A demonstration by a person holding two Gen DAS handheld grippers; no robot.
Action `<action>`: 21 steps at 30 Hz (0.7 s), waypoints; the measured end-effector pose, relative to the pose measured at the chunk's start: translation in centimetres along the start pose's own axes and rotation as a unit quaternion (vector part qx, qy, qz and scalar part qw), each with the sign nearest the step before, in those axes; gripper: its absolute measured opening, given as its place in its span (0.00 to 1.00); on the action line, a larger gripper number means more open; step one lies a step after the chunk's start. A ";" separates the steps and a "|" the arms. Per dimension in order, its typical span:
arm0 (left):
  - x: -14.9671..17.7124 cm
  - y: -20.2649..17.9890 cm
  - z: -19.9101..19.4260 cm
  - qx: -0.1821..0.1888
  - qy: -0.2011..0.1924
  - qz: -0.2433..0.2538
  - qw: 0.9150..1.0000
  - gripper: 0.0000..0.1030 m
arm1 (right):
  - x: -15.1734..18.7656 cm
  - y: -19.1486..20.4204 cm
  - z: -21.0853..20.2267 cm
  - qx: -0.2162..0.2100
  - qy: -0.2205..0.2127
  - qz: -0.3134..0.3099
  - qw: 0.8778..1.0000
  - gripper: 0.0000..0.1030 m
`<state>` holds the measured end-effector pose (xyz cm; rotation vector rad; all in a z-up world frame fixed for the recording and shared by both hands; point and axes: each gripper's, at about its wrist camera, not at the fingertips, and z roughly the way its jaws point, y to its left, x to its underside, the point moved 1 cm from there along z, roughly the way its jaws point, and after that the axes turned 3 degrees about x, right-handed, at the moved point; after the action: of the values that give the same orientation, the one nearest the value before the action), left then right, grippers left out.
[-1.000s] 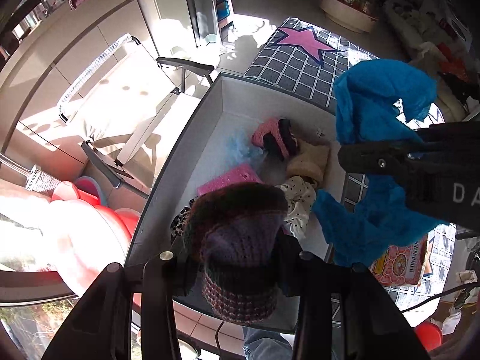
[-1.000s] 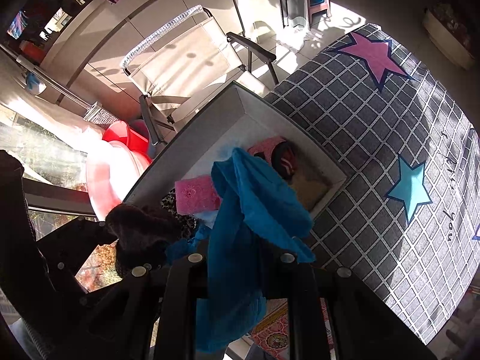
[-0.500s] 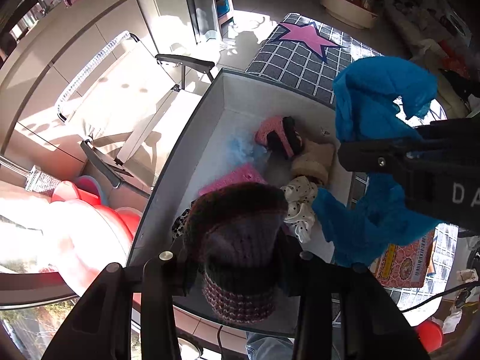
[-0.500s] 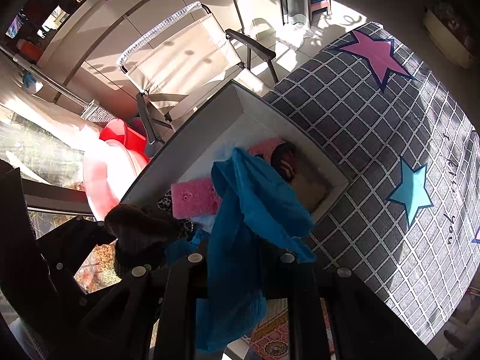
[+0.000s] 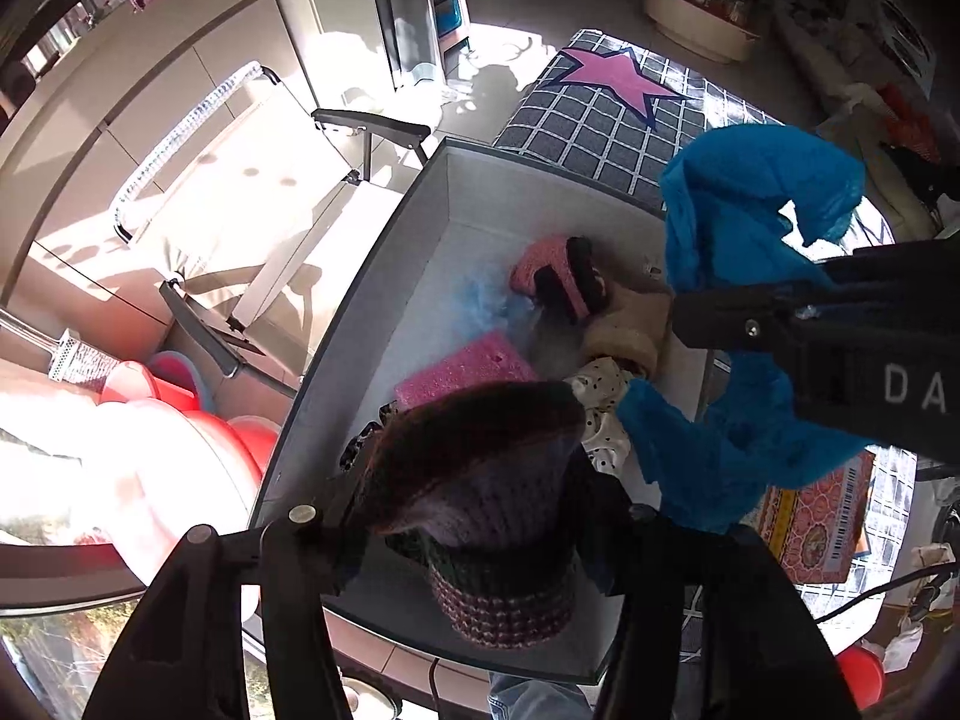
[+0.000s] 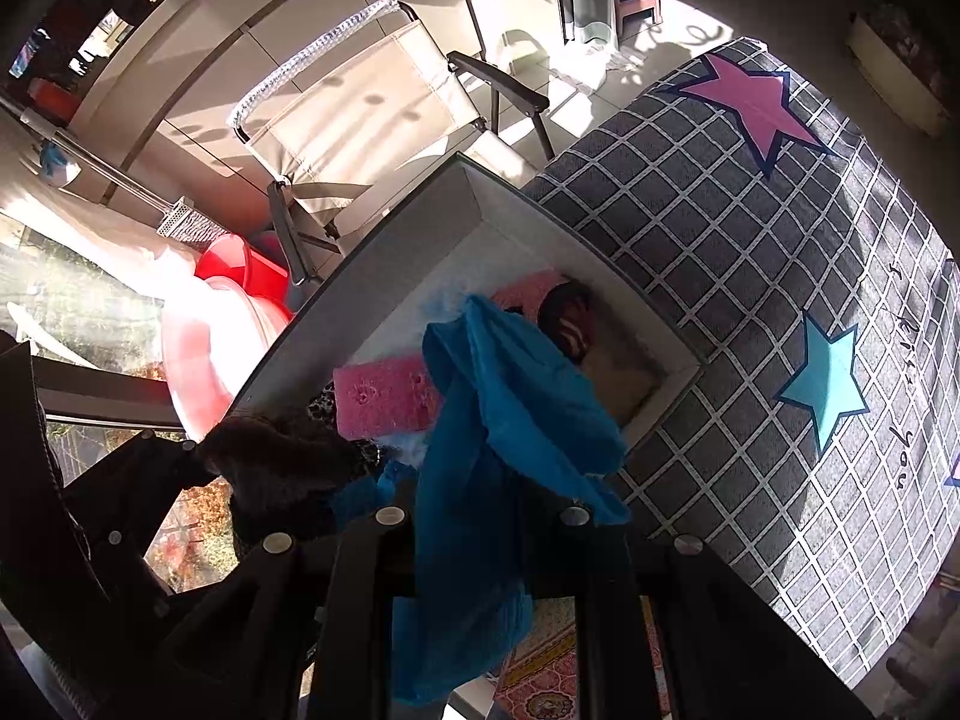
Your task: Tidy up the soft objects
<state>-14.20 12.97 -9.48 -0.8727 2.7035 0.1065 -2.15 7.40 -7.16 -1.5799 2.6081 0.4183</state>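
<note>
A: Setting: sunlit room, grey checked rug (image 6: 750,312) with stars; open white box (image 5: 456,192) on it.

B: Left gripper (image 5: 474,516)?

A: Jaws have just been opening; knitted hat (image 5: 480,480) between them, whether the pads press it cannot be told. It hangs directly above the box's near end, so the drop is likely straight down.

B: Right gripper (image 6: 480,546)?

A: Clamped tight on blue cloth (image 6: 510,420), over the box's near right edge, beside the hat.

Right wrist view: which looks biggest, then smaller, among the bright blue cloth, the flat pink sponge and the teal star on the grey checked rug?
1. Bright blue cloth, though nearness to the camera inflates it.
2. Flat pink sponge.
3. Teal star; close to the sponge, so unsure.
</note>
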 end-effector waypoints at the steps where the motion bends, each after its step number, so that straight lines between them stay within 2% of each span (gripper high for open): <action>1: 0.0 0.0 -0.1 0.001 -0.003 0.001 1.000 0.70 | 0.0 0.0 0.0 0.000 0.000 0.000 1.000 0.18; 3: -0.1 -0.1 0.0 0.005 0.003 0.002 1.000 0.77 | 0.1 0.0 0.0 -0.001 -0.001 0.001 1.000 0.18; 4: -0.2 -0.1 0.2 0.010 0.009 0.001 1.000 0.77 | 0.1 -0.1 0.0 -0.003 -0.002 0.002 1.000 0.19; 6: -0.3 -0.2 0.4 0.007 0.017 -0.003 1.000 0.77 | 0.2 -0.2 -0.1 -0.004 -0.004 0.004 1.000 0.38; 7: -0.3 -0.3 0.4 0.004 0.015 -0.001 1.000 0.77 | 0.2 -0.3 -0.2 -0.004 -0.005 0.005 1.000 0.71; 8: -0.2 -0.2 0.2 0.006 0.007 -0.003 1.000 0.78 | 0.2 -0.3 -0.3 -0.001 -0.006 0.006 1.000 0.94; 9: -0.2 -0.2 0.1 0.005 0.001 -0.003 1.000 0.79 | 0.3 -0.4 -0.4 0.012 -0.009 0.005 1.000 0.95; 14: -0.6 -0.4 -2.1 -0.003 -0.050 -0.007 0.999 0.79 | 0.5 -0.8 -2.1 0.016 -0.032 0.009 0.999 0.95; 17: -1.2 -0.6 -2.1 0.026 -0.034 -0.011 0.999 0.79 | 0.7 -0.9 -3.1 0.016 -0.039 0.012 0.999 0.95; 21: -1.2 -1.3 -1.9 0.004 -0.018 0.000 1.000 0.79 | 0.9 -0.7 -4.0 0.026 -0.042 0.012 0.999 0.95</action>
<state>-13.05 12.31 -7.28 -0.8610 2.6683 0.1108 -1.58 5.24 -3.62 -1.4842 2.5558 0.4053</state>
